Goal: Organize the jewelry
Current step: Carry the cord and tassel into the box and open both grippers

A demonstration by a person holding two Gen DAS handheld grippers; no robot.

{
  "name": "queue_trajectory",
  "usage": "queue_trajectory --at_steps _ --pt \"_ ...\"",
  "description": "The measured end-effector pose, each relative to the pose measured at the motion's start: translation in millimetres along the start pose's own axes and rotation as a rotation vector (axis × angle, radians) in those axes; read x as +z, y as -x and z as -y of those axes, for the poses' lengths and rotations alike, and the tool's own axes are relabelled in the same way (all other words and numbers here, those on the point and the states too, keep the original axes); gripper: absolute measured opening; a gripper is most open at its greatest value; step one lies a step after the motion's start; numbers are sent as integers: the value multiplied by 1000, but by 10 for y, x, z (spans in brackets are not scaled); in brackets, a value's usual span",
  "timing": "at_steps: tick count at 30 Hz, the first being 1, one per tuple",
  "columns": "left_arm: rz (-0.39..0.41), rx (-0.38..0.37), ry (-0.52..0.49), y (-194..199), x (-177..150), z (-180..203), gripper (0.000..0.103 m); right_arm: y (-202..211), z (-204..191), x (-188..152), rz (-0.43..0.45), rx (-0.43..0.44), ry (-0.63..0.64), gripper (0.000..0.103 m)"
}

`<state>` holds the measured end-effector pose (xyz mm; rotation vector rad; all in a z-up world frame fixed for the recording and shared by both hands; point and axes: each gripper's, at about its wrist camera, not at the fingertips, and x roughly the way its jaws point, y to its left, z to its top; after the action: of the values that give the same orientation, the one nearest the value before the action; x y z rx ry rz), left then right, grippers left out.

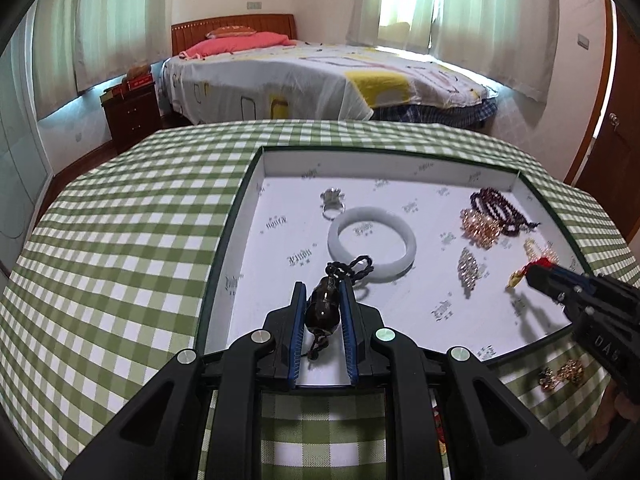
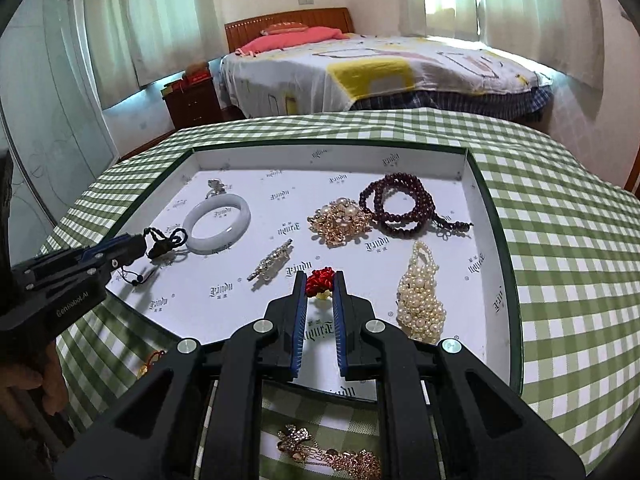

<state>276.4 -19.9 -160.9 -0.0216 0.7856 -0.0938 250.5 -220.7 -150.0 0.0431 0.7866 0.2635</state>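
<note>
Left gripper (image 1: pixel 324 312) pinched dark pendant (image 1: pixel 322 312) low centre, right gripper (image 2: pixel 320 286) clamped red knot (image 2: pixel 319 279), both over tray (image 2: pixel 476 216), white bangle (image 2: pixel 218 224) upper left.

White tray (image 2: pixel 476 184) holds a jade bangle (image 2: pixel 218 224) at 10 o'clock, maroon beads (image 2: pixel 400 204) at 1, a pearl piece (image 2: pixel 420 300) at 4.

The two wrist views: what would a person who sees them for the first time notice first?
First, the white tray on the green checked cloth, with jewelry spread inside. The left gripper holds a dark pendant over the tray's near left part, beside the white bangle. The right gripper pinches a red knot charm near the pearl piece.
</note>
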Motion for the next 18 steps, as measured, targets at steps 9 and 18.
queue_trajectory --at_steps 9,18 --pt "-22 -5 16 -58 -23 -18 18 -87 25 1 -47 -4 -5 14" --pt "-24 -2 12 -60 -24 -14 20 -95 36 -2 -58 -5 -10 15"
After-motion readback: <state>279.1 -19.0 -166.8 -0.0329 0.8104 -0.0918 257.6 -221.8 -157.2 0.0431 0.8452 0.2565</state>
